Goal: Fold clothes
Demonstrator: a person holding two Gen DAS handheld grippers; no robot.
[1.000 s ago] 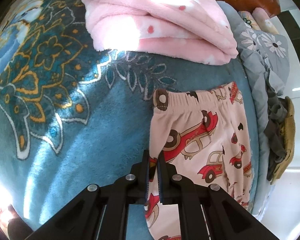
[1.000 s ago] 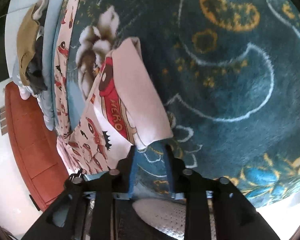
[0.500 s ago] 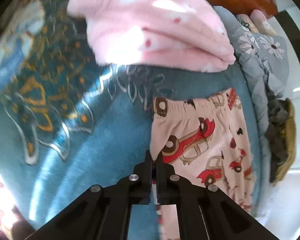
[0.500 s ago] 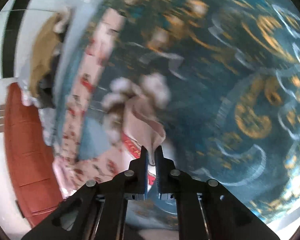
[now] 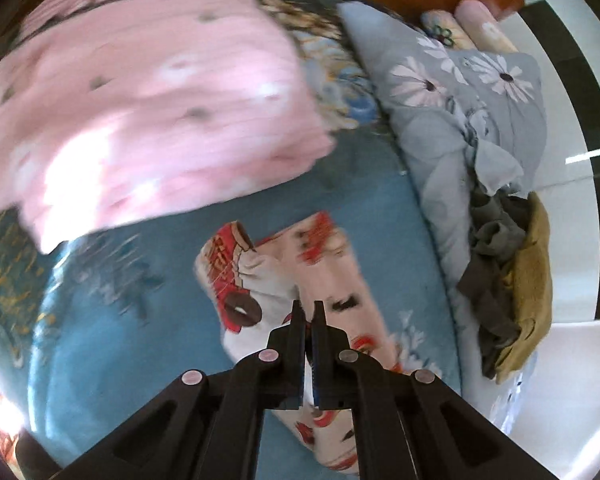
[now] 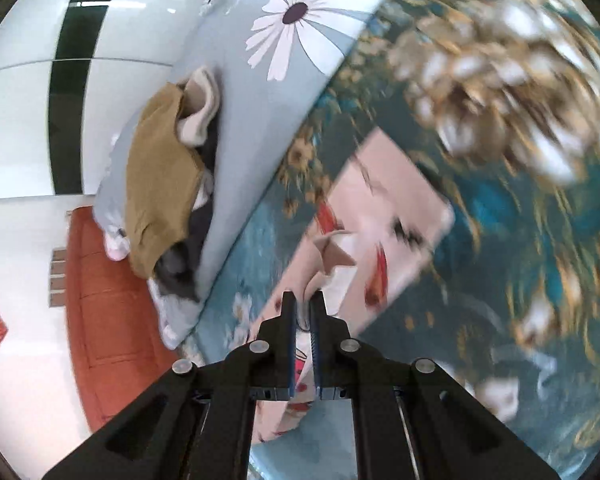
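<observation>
Small pink children's pants [image 5: 324, 280] printed with red cars lie on the blue floral blanket [image 5: 108, 320], partly doubled over. My left gripper [image 5: 308, 308] is shut on a bunched fold of the pants near one end and holds it up. In the right wrist view the pants [image 6: 380, 216] lie across the blanket [image 6: 540, 280], and my right gripper [image 6: 304, 300] is shut on a raised edge of the cloth. Both views are motion-blurred.
A folded pink fleece blanket [image 5: 148, 112] lies beyond the pants. A grey daisy-print quilt [image 5: 468, 92] runs along the bed edge, with mustard and dark grey clothes [image 5: 512, 280] piled on it. An orange-brown wooden headboard [image 6: 108, 312] and white tiled wall [image 6: 28, 80] stand behind.
Both grippers closed on the pants and lifted them, and the raised cloth was carried over so the pants now lie doubled. Both cameras swung toward the bed edge.
</observation>
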